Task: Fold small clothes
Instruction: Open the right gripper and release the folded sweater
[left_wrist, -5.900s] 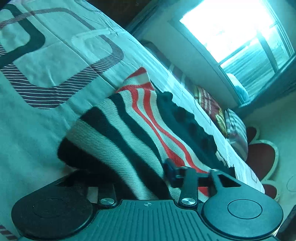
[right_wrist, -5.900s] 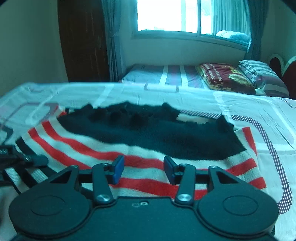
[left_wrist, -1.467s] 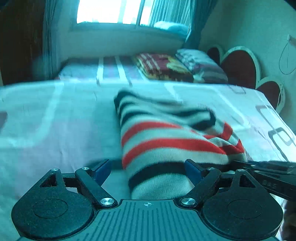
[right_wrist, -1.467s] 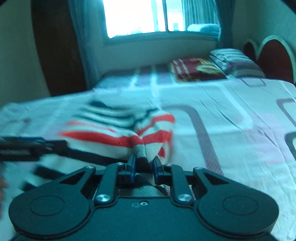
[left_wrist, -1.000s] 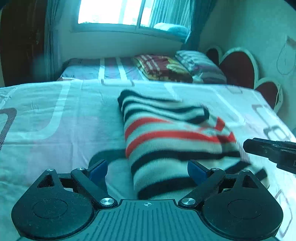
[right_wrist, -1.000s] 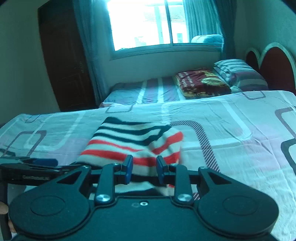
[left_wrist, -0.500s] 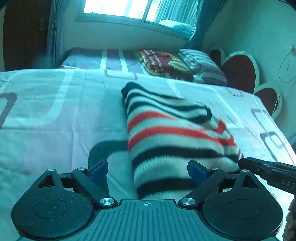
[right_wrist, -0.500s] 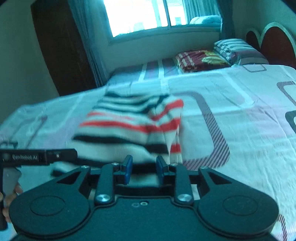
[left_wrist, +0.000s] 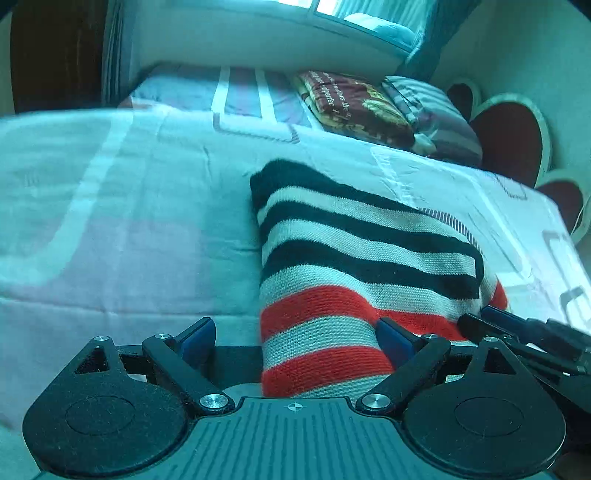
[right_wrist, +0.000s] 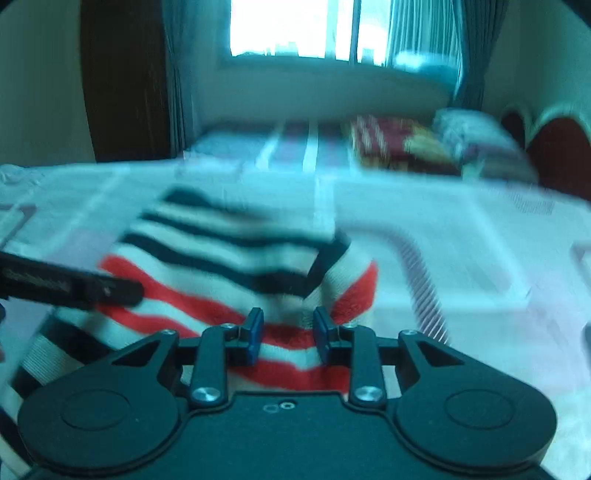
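Note:
A striped knit sweater, black, white and red, lies folded on the bed. My left gripper is wide open, its blue pads on either side of the sweater's near end. My right gripper is open a little, with the sweater's near edge lying between its pads; the view is blurred. The right gripper also shows in the left wrist view, at the sweater's right edge. The left gripper's finger shows in the right wrist view, over the sweater's left side.
The bed sheet is pale with a rounded-rectangle pattern. A second bed behind carries a dark red folded blanket and a striped pillow. A red headboard stands at the right, a window and curtains behind.
Both grippers have moved forward and down onto the sweater's near end. The right gripper, shut on the sweater 1.5 s ago, now stands a little open. The left stays wide open.

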